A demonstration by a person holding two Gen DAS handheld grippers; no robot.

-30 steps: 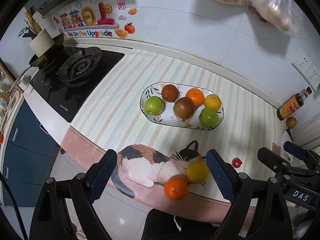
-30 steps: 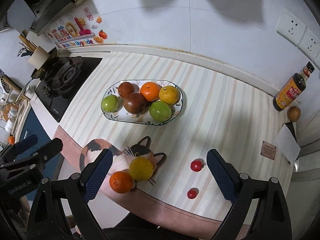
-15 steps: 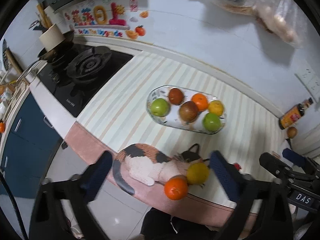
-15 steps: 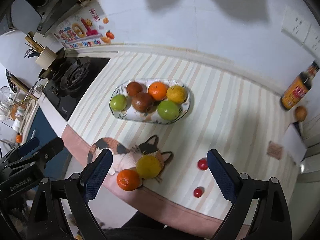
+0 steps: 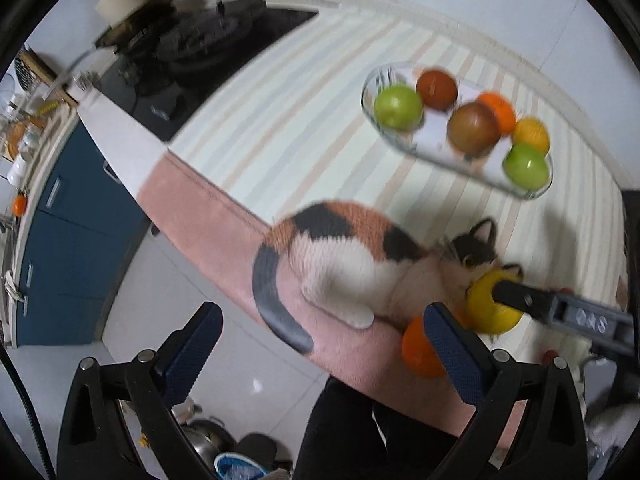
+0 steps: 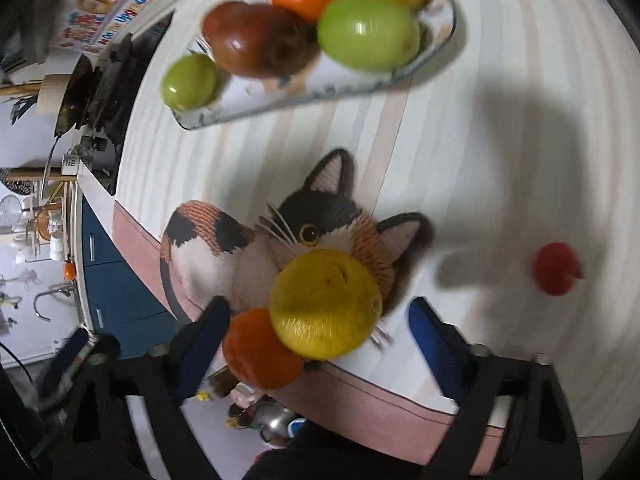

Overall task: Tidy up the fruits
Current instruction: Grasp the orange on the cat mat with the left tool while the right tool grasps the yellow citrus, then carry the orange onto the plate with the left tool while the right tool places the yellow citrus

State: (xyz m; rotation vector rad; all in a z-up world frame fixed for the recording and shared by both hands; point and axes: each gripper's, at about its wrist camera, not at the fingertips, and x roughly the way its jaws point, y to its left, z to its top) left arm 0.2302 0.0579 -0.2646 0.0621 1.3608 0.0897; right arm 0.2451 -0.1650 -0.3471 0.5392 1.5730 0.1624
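A yellow fruit (image 6: 326,304) and an orange fruit (image 6: 260,350) lie touching on the cat picture near the counter's front edge. My right gripper (image 6: 320,340) is open, its fingers on either side of both, just above them. The oval dish (image 6: 444,40) behind holds several fruits, green, brown, orange and yellow. In the left wrist view the same yellow fruit (image 5: 486,312) and orange fruit (image 5: 418,350) sit by my open, empty left gripper (image 5: 320,344), which hangs off the front edge. The dish (image 5: 370,110) is at upper right.
A small red tomato (image 6: 554,268) lies on the striped mat to the right. A black gas stove (image 5: 188,60) stands at the left end of the counter, blue cabinets (image 5: 68,248) below it. The right gripper's finger (image 5: 560,308) reaches in from the right.
Both grippers dropped low and forward. The right gripper now straddles the yellow and orange fruits. The left gripper swung left, off the counter's edge. The fruits have not moved.
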